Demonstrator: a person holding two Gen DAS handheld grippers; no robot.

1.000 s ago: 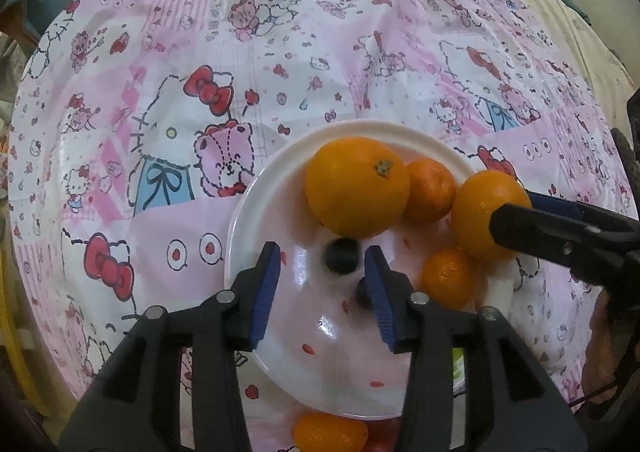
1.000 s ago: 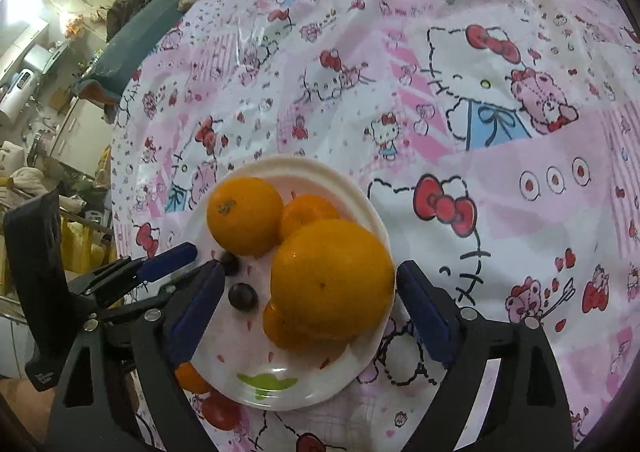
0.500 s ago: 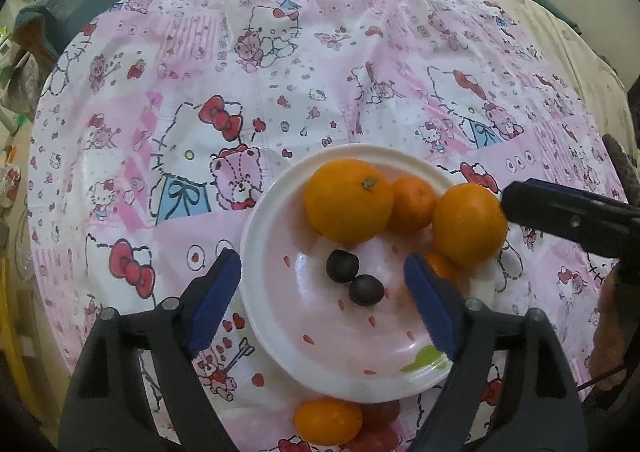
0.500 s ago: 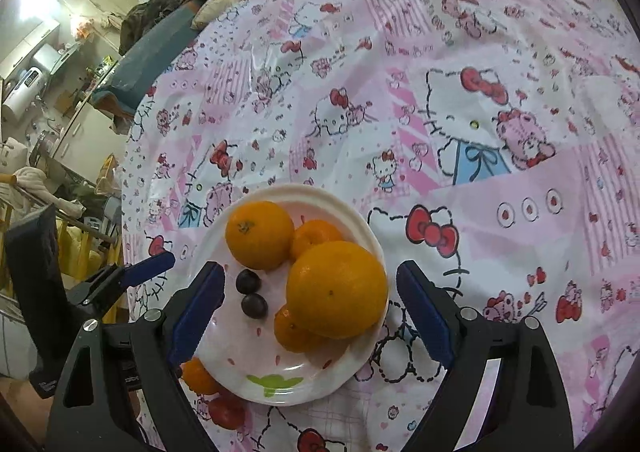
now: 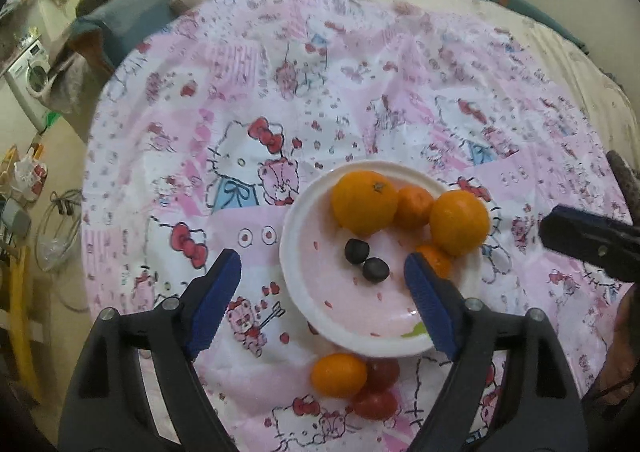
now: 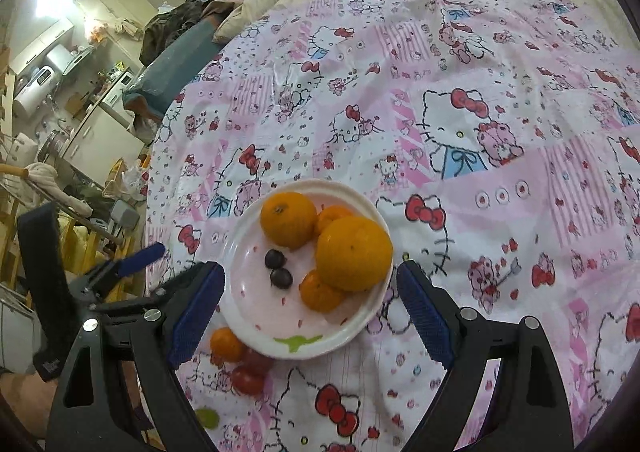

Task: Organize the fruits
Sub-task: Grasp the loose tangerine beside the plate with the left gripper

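Both sets of jaws were seen wide apart, empty, w/ left gripper (image 5: 322,284) and right gripper (image 6: 310,306) above plate (image 5: 304,316). Risk judged: big orange (image 6: 354,254), piled at rim, could be nudged off & rolled.

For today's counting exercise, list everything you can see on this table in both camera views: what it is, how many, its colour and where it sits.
Round white plate: one, white with pink specks, on the cloth.
Large oranges: two, orange, at the plate's far side.
Small mandarins: two on the plate, orange, tucked beside the large oranges; a third on the cloth at the plate's near edge.
Dark round grapes: two, nearly black, side by side mid-plate.
Small red tomatoes: two, red, on the cloth beside the loose mandarin.
Pink cartoon-cat tablecloth: one, covers the table.
Left hand-held gripper: black with blue pads, open, holding nothing.
Right hand-held gripper: same, open, holding nothing.
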